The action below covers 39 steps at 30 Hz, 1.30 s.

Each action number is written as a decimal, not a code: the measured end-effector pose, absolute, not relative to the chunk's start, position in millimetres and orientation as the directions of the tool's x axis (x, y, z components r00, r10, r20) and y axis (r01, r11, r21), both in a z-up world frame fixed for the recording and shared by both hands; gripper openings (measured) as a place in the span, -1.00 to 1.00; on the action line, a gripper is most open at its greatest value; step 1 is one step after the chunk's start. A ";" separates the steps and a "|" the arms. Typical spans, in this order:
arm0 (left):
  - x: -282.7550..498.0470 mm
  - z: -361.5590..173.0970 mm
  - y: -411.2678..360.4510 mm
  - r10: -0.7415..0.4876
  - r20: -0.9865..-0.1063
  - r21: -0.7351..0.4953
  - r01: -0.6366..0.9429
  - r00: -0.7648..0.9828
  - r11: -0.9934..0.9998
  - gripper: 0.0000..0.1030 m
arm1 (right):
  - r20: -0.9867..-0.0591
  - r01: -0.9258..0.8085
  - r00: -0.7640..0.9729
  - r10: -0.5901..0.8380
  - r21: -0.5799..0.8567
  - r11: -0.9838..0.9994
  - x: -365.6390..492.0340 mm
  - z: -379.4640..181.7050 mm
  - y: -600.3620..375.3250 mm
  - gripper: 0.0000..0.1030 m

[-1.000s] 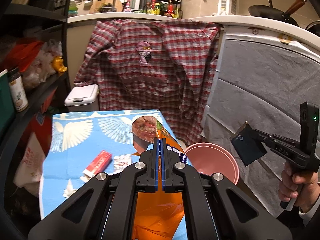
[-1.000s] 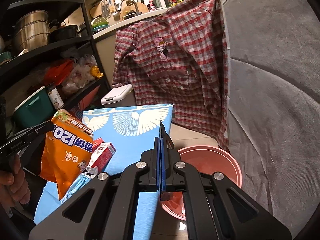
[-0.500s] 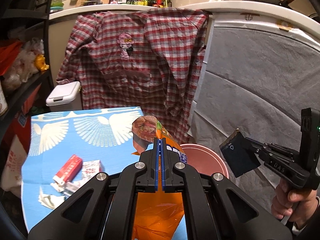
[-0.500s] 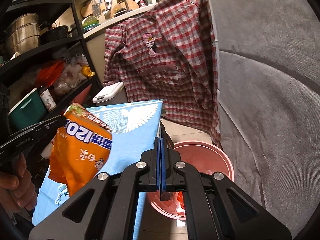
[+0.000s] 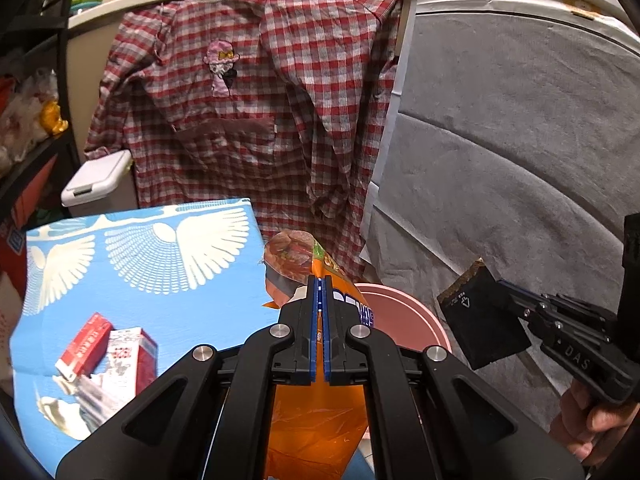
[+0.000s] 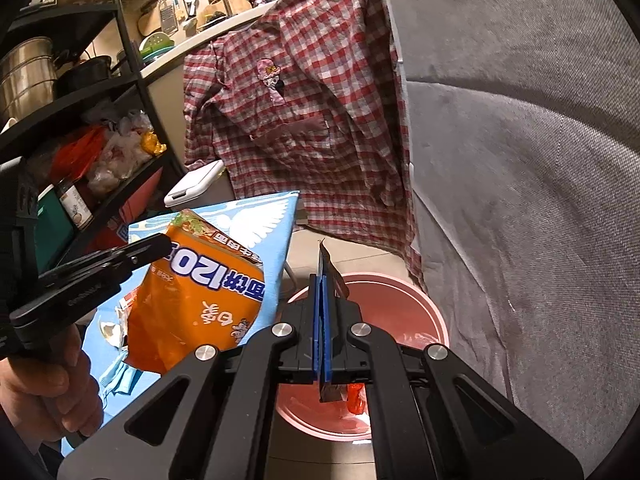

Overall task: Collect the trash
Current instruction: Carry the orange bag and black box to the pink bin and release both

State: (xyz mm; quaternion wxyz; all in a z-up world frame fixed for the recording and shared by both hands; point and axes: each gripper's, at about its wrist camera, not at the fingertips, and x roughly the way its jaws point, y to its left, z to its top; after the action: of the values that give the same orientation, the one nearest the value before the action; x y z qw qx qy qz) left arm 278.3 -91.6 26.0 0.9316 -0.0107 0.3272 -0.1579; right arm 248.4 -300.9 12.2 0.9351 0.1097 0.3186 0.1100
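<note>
- orange noodle packet (image 5: 316,420) pinched by its upper edge in the left hand-held gripper (image 5: 320,308); jaws closed tight on the film, so the bag hangs free below and clear of the blue surface (image 5: 140,248).
- same packet from the right wrist view (image 6: 200,296): it hangs over the surface edge, beside the pink bucket (image 6: 424,308), not yet above its mouth.
- right hand-held gripper (image 6: 324,304) closed on a flat dark wrapper (image 5: 480,324), held edge-on just above the bucket's opening; judged ready to drop.
- bucket stands on the floor beside the surface, some red scrap already in it; judged the collection point.
- small red-and-white cartons (image 5: 108,348) and torn white scraps lie on the surface, still to collect.
- plaid shirt (image 5: 256,100) drapes over the counter behind.
</note>
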 end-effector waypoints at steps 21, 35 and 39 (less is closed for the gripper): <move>309.7 0.3 -125.6 -0.307 -0.644 -0.130 0.295 0.701 0.947 -0.52 | -0.611 -0.086 0.756 0.234 0.262 0.961 271.9 -4.0 -302.4 -0.21; 287.5 23.4 -96.2 -0.298 -0.610 -0.111 0.293 0.734 0.950 -0.53 | -0.568 -0.102 0.788 0.237 0.259 0.961 261.4 11.7 -291.7 -0.21; 276.0 34.7 -72.6 -0.280 -0.594 -0.106 0.272 0.754 0.957 -0.53 | -0.550 -0.114 0.800 0.239 0.251 0.961 253.2 18.6 -282.5 -0.21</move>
State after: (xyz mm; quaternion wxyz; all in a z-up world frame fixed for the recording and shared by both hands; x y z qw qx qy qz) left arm 276.0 -72.6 34.7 0.9366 -0.0068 0.3180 -0.1473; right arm 253.2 -282.5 18.6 0.9431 0.1034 0.3019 0.0934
